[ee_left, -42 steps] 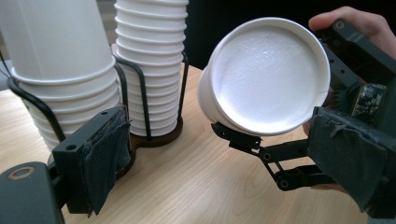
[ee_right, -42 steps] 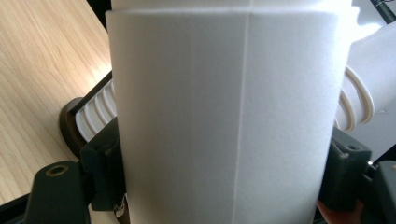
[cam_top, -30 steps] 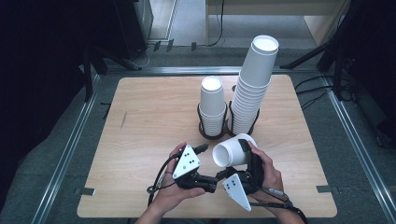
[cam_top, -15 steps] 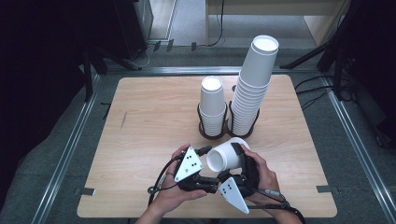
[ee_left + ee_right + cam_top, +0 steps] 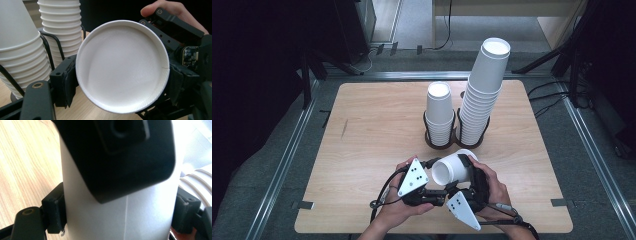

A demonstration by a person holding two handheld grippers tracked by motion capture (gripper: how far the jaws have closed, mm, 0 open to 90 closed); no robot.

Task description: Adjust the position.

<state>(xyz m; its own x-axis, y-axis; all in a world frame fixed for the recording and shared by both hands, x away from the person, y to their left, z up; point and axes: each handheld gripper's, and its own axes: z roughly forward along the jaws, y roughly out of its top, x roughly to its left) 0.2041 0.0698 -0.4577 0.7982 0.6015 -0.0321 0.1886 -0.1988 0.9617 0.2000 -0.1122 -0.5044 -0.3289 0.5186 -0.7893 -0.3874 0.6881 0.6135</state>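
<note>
At the near edge of the bench [image 5: 362,130], a paper cup [image 5: 453,167] is held on its side in the right tool [image 5: 464,172], jaws against its walls. The left tool [image 5: 432,192] sits just beside it; its spread cannot be told. Farther off, two cup stacks [image 5: 439,115] stand in a holder, their bases hidden.

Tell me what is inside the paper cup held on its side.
The left gripper view looks straight into the cup: bare white wall and bottom, nothing in it. The right gripper clamps it; its fingers cover parts of the outside.

A blurred black block [image 5: 117,157] is covering the cup's [image 5: 120,215] top at twelve o'clock; the edge is cropping its base.
</note>
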